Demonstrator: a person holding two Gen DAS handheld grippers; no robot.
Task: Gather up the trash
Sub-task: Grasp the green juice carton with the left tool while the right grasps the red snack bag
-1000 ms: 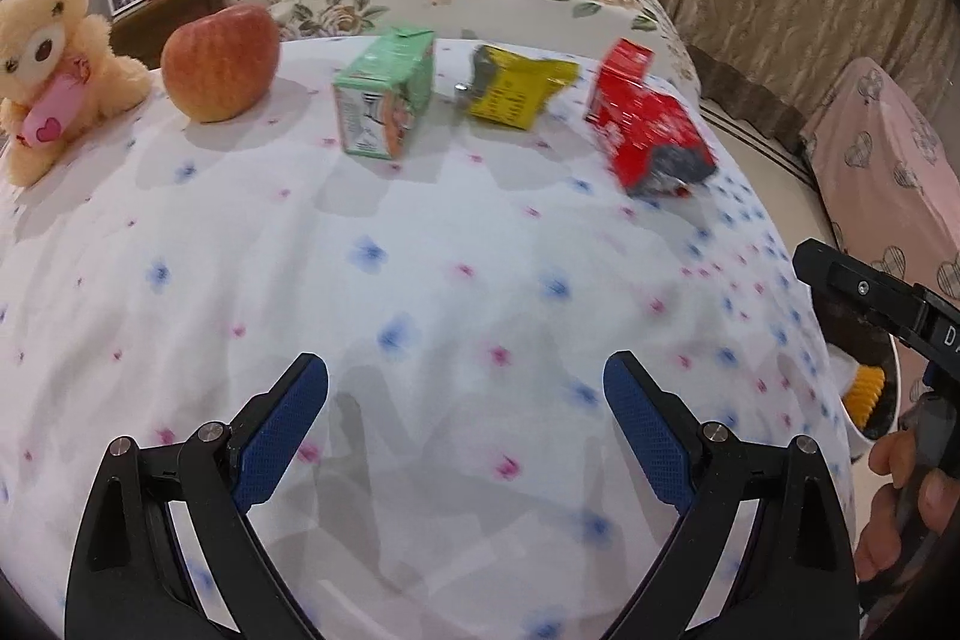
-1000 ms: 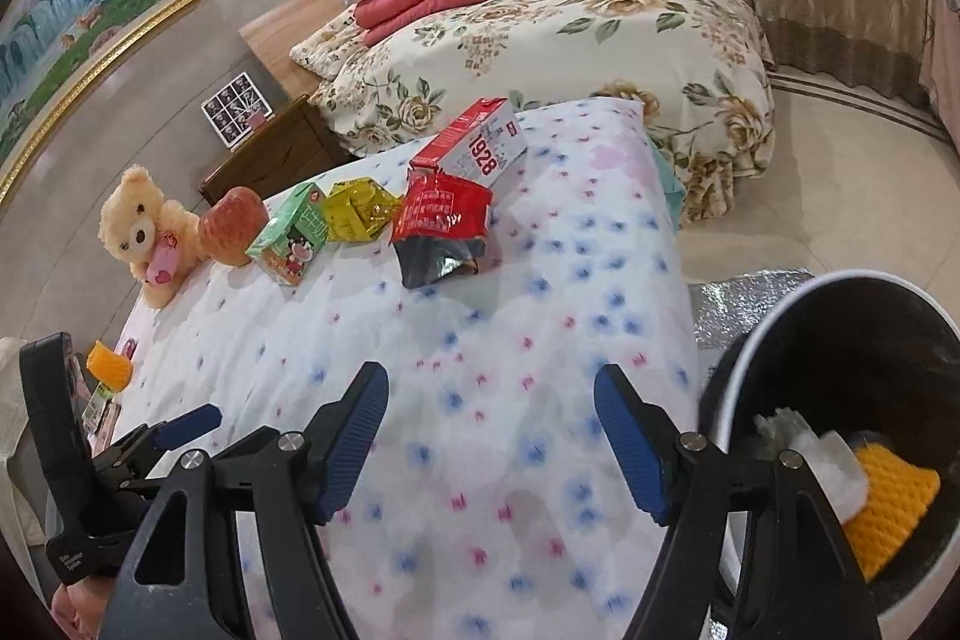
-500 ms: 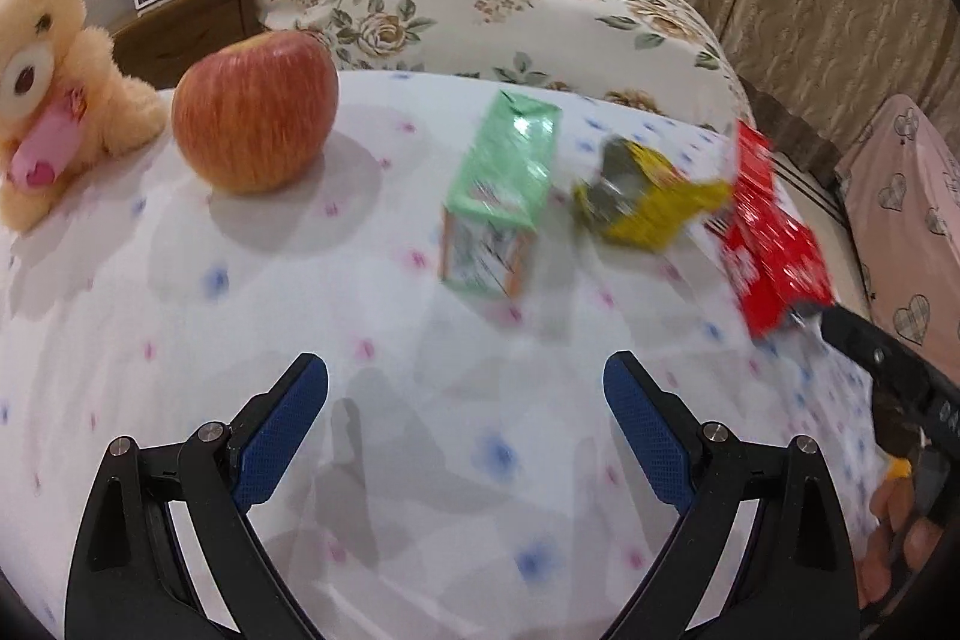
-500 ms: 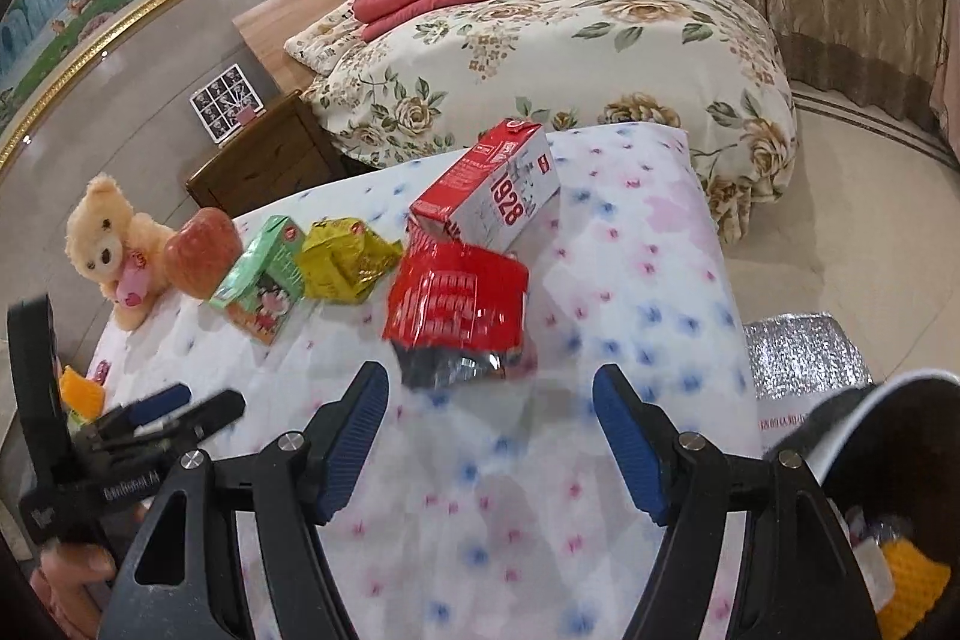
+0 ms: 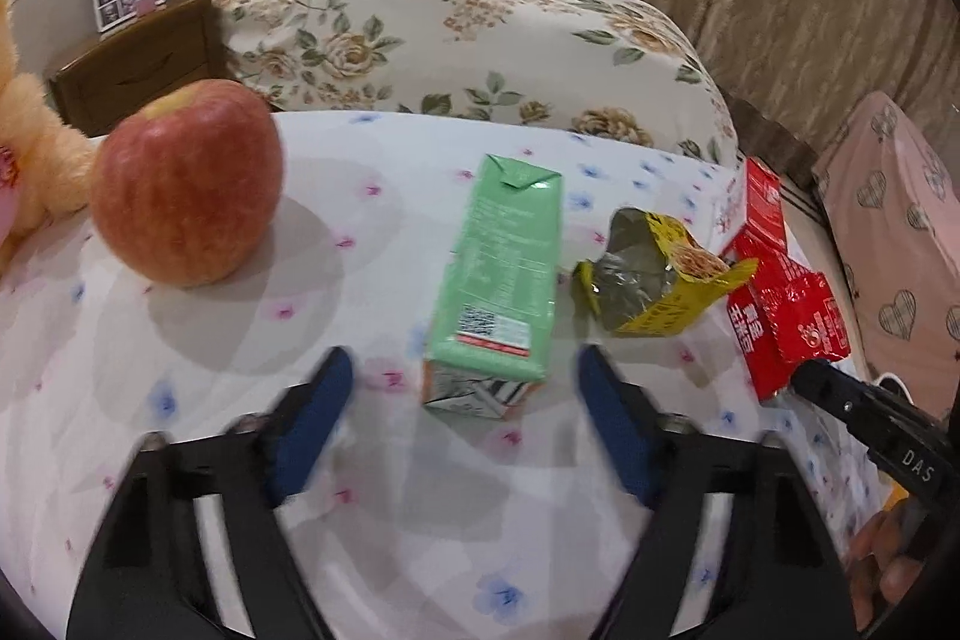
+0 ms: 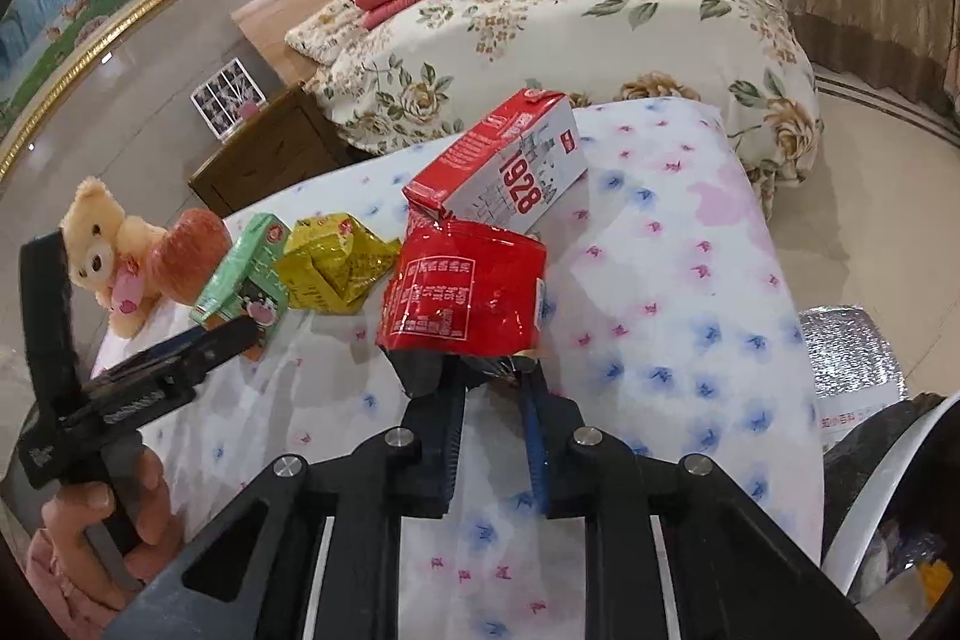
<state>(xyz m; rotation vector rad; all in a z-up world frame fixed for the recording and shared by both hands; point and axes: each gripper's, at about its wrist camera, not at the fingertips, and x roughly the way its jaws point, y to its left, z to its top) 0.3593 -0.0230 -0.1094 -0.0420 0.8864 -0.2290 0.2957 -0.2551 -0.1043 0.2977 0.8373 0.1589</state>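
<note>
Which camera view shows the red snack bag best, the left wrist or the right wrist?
The right wrist view: the red snack bag lies central, its printed face whole, its dark lower edge pinched by the right gripper. In the left wrist view the bag sits at the right edge, crumpled and partly behind the right gripper's black finger.

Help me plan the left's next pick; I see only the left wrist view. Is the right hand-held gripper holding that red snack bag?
Observer: Yes. In the right wrist view the right hand-held gripper is shut on the lower edge of the red snack bag.
Operator: Where is the bin?
Observer: A white-rimmed bin sits low to the right of that gripper, with something yellow inside.
Operator: Anything behind the bag?
Observer: A red carton printed 1928 lies just behind it.
</note>
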